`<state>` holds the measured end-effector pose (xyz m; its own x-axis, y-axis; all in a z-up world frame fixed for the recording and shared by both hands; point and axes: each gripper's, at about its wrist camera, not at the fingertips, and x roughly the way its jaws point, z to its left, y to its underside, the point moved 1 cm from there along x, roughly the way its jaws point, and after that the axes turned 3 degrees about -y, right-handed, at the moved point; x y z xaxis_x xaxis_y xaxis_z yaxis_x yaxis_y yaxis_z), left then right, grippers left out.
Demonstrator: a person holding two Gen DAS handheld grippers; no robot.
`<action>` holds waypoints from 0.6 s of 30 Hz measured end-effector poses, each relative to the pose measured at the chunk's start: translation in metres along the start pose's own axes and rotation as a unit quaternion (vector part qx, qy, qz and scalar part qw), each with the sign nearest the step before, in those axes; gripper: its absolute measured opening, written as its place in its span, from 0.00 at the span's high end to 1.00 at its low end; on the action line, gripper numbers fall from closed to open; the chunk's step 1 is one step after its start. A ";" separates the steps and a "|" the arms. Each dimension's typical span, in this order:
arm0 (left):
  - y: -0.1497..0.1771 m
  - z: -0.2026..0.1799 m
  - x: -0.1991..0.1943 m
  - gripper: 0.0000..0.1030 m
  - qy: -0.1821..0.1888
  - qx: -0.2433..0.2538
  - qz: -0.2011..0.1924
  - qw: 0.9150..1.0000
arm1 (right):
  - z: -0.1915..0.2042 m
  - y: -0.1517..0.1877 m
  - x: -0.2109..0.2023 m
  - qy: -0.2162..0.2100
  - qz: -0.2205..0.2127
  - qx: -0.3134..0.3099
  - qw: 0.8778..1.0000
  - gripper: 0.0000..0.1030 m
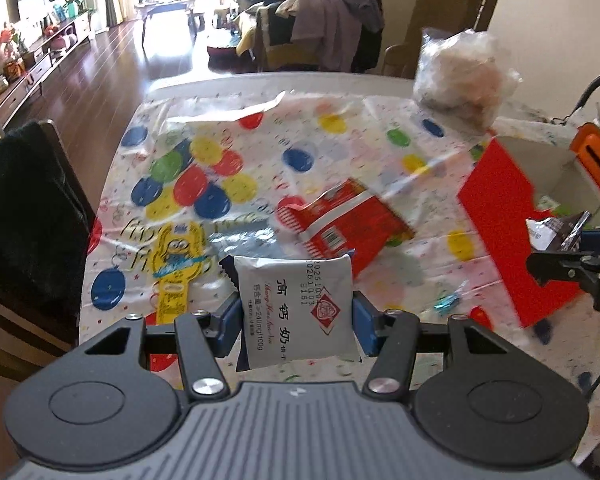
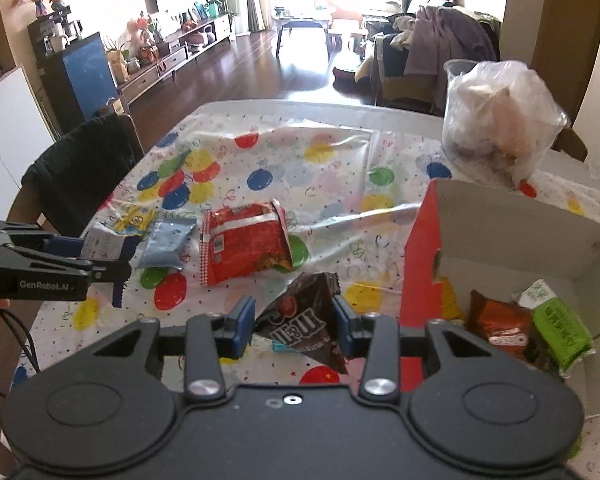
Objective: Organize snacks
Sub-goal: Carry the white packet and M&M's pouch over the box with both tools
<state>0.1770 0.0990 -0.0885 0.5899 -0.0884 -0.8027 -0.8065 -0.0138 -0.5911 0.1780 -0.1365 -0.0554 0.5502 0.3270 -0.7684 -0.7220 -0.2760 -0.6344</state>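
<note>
My left gripper [image 1: 296, 312] is shut on a white biscuit packet [image 1: 296, 308] with Chinese print, held above the table; it also shows in the right wrist view [image 2: 104, 246]. My right gripper [image 2: 294, 328] is shut on a brown M&M's bag [image 2: 304, 320], just left of the red cardboard box [image 2: 420, 264]. In the left wrist view that bag [image 1: 556, 230] is held over the box [image 1: 496, 200]. A red snack bag [image 2: 244, 244] and a silver-blue packet [image 2: 166, 242] lie on the balloon-print tablecloth [image 2: 332, 184].
The box holds an orange-brown packet [image 2: 504, 320] and a green packet [image 2: 560, 328]. A clear plastic bag of food [image 2: 496, 120] stands behind the box. A dark chair [image 2: 80, 160] is at the table's left edge. A yellow cartoon tag [image 1: 176, 264] lies on the cloth.
</note>
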 end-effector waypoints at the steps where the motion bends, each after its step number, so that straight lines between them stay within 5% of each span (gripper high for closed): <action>1: -0.003 -0.004 -0.004 0.46 0.002 0.002 -0.002 1.000 | -0.002 -0.001 -0.005 -0.002 -0.002 0.001 1.000 0.61; 18: -0.042 -0.115 -0.042 0.46 0.020 0.034 -0.035 0.999 | -0.085 0.002 -0.066 -0.001 -0.046 0.010 0.999 0.61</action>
<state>0.1814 -0.0108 -0.0211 0.6420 -0.1286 -0.7559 -0.7574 0.0469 -0.6513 0.1762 -0.2356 -0.0132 0.6139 0.3521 -0.7065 -0.6767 -0.2260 -0.7007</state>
